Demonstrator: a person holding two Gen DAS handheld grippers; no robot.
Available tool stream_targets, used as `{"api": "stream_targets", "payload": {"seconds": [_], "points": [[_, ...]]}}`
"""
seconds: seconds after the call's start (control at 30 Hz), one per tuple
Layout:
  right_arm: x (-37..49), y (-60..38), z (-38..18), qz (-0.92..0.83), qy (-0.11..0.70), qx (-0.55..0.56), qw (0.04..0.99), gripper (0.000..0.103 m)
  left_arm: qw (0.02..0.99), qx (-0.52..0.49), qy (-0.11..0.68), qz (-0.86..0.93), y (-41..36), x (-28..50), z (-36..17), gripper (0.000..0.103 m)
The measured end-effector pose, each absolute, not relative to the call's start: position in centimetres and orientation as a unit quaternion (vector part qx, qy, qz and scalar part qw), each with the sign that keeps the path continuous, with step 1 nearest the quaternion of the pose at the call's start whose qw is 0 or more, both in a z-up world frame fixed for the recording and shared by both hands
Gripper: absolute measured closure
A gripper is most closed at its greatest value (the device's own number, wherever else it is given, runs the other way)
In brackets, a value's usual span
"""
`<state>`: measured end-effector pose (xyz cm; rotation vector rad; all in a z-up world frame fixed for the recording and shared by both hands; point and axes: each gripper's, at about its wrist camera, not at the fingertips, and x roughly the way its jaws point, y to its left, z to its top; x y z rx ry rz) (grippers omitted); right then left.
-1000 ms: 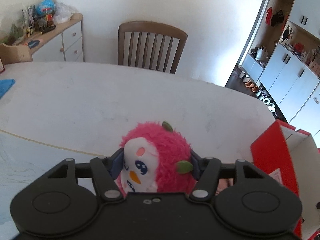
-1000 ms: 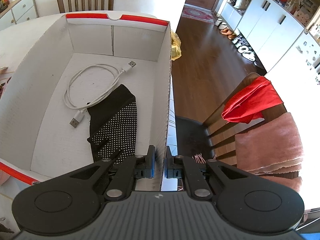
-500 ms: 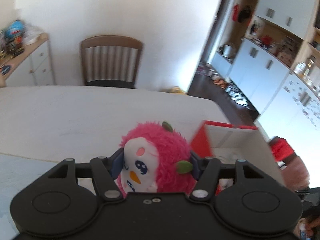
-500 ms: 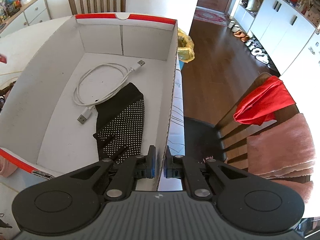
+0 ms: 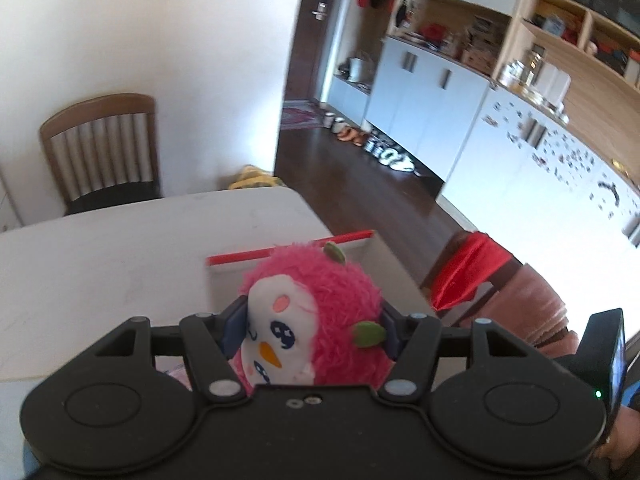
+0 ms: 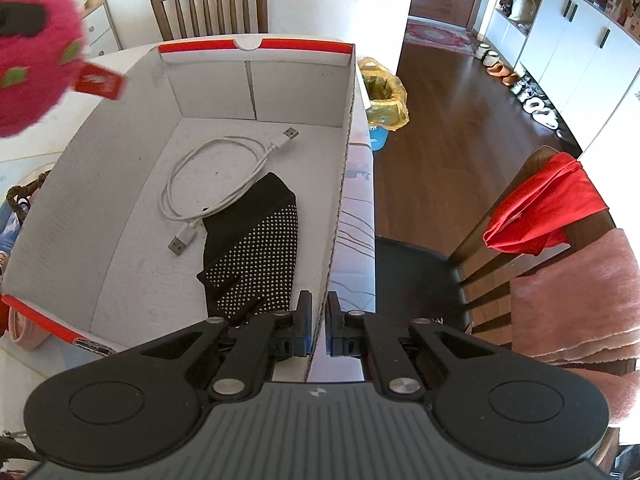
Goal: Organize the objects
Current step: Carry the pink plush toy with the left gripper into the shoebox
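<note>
Right now my left gripper (image 5: 312, 330) is clamped on the pink plush penguin (image 5: 316, 312), its pads pressing the fuzzy sides, and the toy hangs in the air above the white table (image 5: 100, 264), near the left wall of the red-rimmed white cardboard box (image 6: 344, 160). My right gripper (image 6: 319, 326) pinches the box's right wall, jaws nearly together on the cardboard. Inside the box lie a coiled white USB cable (image 6: 216, 184) and a black dotted glove (image 6: 256, 248), touching each other.

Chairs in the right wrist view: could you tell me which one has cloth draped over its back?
The right-hand chair, beside the box, carries a red cloth and a pink towel; the far chair is bare.
</note>
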<state>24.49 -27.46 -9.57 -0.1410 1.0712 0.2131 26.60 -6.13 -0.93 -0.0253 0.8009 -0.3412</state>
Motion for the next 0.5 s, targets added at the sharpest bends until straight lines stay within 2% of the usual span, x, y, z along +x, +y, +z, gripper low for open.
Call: {"api": "stream_targets", "payload": {"seconds": [0.5], "points": [[25.1, -28.3, -9.5, 0.116, 0.509, -0.052, 0.851, 0.097, 0.881, 0.052, 0.433, -0.183, -14.6, 32.2, -8.2, 0.041]]}}
